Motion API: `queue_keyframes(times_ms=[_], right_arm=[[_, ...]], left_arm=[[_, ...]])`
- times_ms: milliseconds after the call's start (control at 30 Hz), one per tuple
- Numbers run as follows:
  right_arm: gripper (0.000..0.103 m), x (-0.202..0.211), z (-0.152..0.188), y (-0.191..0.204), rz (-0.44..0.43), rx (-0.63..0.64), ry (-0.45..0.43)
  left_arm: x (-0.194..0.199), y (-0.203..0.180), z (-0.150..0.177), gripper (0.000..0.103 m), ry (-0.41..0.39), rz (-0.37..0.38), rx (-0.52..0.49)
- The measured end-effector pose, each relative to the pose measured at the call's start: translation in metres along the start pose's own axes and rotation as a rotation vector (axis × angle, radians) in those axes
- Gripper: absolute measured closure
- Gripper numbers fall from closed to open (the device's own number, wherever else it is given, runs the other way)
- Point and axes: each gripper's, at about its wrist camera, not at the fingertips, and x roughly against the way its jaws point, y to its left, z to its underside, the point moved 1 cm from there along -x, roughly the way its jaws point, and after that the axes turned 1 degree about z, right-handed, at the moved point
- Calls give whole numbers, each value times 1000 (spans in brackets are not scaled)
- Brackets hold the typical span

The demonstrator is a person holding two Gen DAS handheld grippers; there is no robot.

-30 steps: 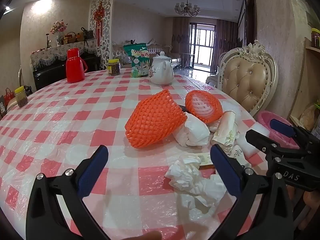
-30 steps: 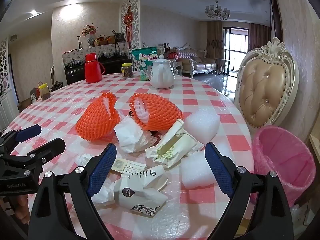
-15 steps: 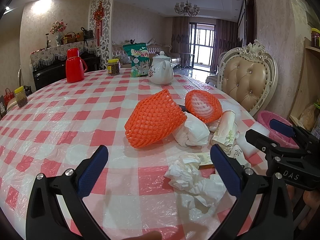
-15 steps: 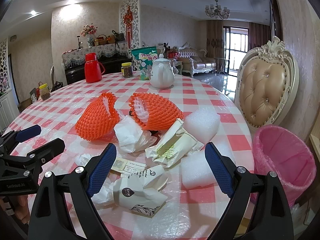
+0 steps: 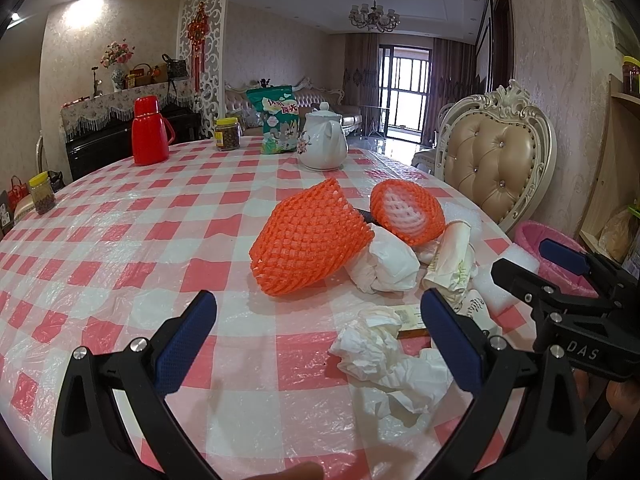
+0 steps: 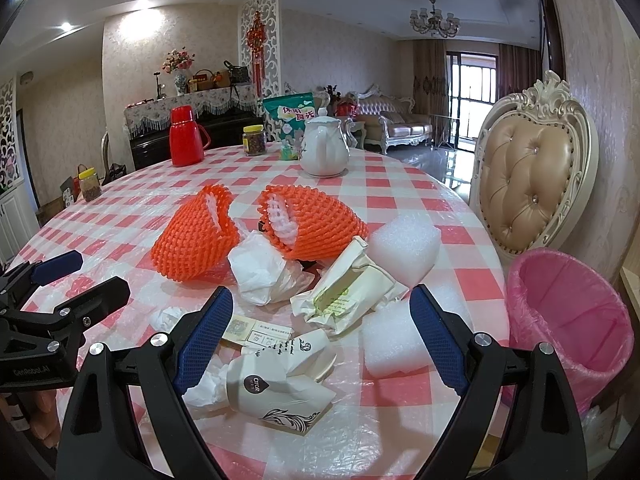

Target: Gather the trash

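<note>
Red-and-white checked plastic is covering the round tabletop (image 6: 400, 204), and the trash is lying in a heap on the side nearest the pink-lined bin (image 6: 568, 316), which is standing on the floor just off the tabletop's edge, below the cream padded chair (image 6: 532, 168).

Taking the bin as the landmark: two white foam blocks (image 6: 404, 240) are sitting closest to it, one behind the other. Just beyond them, farther from the bin, a crumpled paper wrapper (image 6: 348, 288) is leaning against a white plastic bag (image 6: 260, 268). Behind those, two orange foam nets (image 6: 316, 224) are lying on their sides, their open mouths showing white lining. At the near edge, a crushed paper cup (image 6: 280, 380) is resting on a printed slip and touching a wad of white tissue (image 5: 384, 352).

The left hand-held gripper (image 5: 316, 340) is hovering low over the tabletop with its blue-padded fingers spread wide and holding nothing; the tissue is lying just inside its right finger. The right hand-held gripper (image 6: 320, 340) is also gaping wide and empty, with the cup and slip lying between its fingers.

Far across from the bin, a white teapot (image 6: 324, 152), a green snack bag, a jar and a red flask (image 6: 186, 136) are standing.
</note>
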Motion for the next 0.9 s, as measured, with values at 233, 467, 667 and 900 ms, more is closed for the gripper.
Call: queue_keyframes(times_ms=[233,467,667,900], right_arm=[[18,1,0,-1,-1,0,0],[18,0,1,-1,-1,-1,1],[18,0,1,-1,-1,-1,1],[18,0,1,-1,-2,-3,1]], left_arm=[[0,0,0,4,0,0,0],[0,0,0,4,1,0,-1],[0,0,0,4,0,0,-1],[0,0,0,4,1,0,0]])
